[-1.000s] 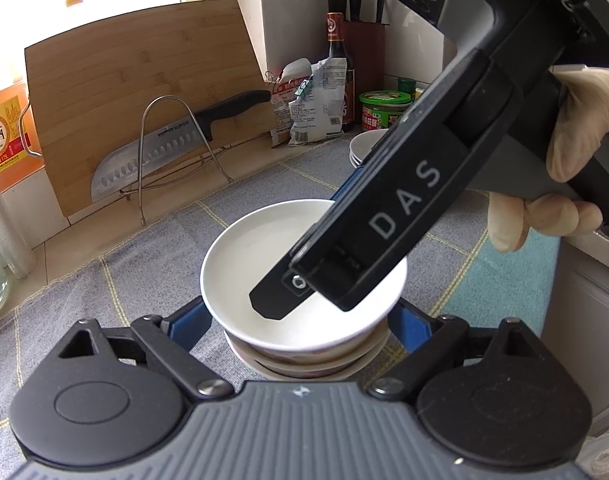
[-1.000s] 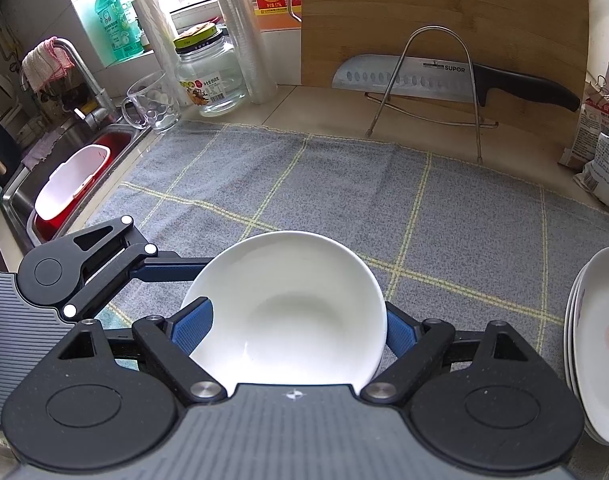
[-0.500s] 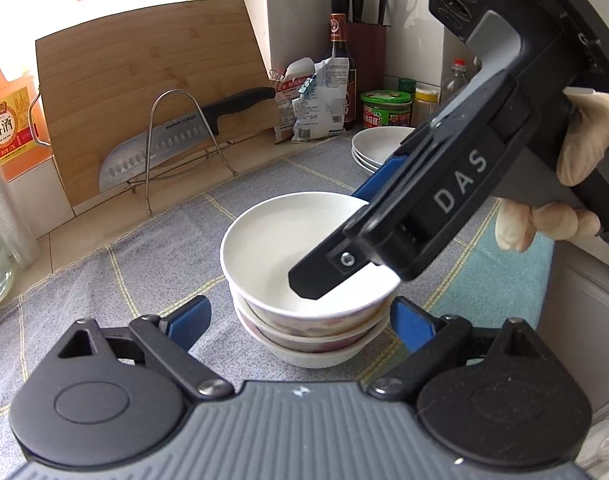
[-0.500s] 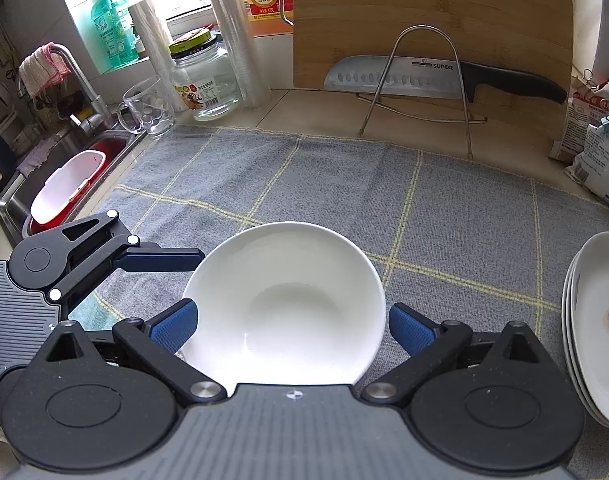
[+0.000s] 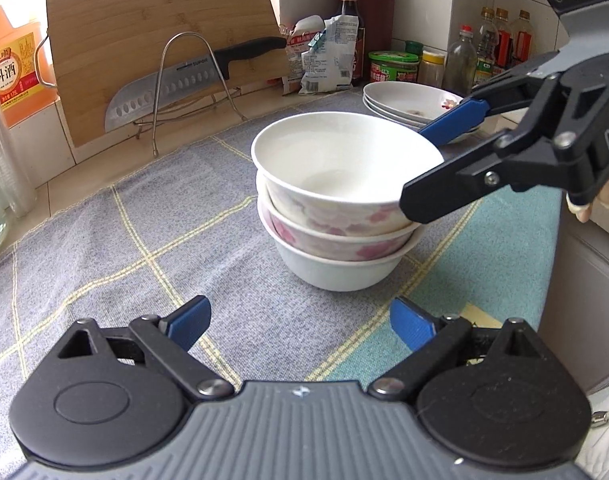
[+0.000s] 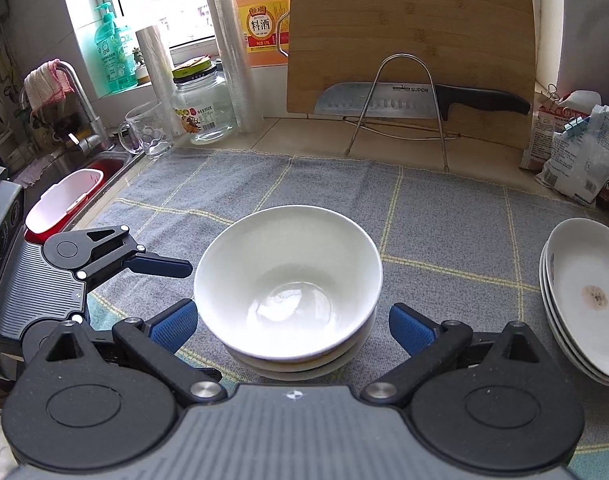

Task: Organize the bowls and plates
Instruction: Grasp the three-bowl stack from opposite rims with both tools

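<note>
A tiled countertop (image 6: 304, 140) carries a grey cloth (image 6: 312, 192) crossed by yellow lines, with a turquoise patch (image 5: 500, 264) at its near right corner. On the cloth stand a stack of three bowls (image 5: 340, 208), the two upper ones patterned in pink outside, and, well apart to the right, a stack of shallow plates (image 6: 584, 300), the top one stained at its centre. Directly on the bare tiles behind the cloth stand a glass jar (image 6: 202, 110), a glass mug (image 6: 148, 128), a wire rack (image 6: 400, 108) holding a knife (image 6: 416, 98), a bamboo cutting board (image 6: 416, 32) leaning upright, and clipped food packets (image 6: 576, 148).
</note>
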Demonstrator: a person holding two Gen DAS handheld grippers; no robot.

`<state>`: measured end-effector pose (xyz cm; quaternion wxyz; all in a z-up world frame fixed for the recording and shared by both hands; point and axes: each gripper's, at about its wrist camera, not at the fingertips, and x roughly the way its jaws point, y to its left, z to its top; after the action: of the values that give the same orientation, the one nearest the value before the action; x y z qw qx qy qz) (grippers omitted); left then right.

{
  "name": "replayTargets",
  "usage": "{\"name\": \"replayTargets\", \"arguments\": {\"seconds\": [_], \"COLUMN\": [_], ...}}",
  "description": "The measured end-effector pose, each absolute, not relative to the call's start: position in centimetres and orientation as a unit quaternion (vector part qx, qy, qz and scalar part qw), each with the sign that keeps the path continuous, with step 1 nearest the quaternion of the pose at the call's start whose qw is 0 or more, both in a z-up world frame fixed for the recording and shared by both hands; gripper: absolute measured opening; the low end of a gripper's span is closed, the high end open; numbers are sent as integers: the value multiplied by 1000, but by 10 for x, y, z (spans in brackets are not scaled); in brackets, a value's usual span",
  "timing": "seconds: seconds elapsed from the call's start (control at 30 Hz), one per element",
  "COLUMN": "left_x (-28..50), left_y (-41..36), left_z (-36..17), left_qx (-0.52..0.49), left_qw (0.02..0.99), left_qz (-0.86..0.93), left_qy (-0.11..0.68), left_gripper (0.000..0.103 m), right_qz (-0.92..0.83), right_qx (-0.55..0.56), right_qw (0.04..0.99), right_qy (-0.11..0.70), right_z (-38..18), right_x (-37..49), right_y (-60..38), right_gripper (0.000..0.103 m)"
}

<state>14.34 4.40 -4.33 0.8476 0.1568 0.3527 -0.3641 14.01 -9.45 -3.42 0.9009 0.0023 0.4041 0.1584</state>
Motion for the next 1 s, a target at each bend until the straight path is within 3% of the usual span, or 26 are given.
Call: {"name": "replayTargets", "arguments": {"seconds": [0.53, 0.7, 1.0], "left_x": [157, 165, 167], "left_y": [19, 15, 15], "left_z": [-64, -65, -66], "left_qx": [183, 178, 171], "left_qw": [822, 823, 827], "left_qz": [-370, -346, -329], "left_qy": [394, 414, 422], "left_gripper": [96, 103, 103], "right_qz": [92, 133, 220], "right_qx": [-44, -44, -137], "right_qw": [877, 866, 852], "right_qy": [469, 480, 455], "right_z": [-83, -97, -107], "right_x": [125, 140, 160], "right_y": [-117, -128, -122], "right_gripper": [103, 103, 103]}}
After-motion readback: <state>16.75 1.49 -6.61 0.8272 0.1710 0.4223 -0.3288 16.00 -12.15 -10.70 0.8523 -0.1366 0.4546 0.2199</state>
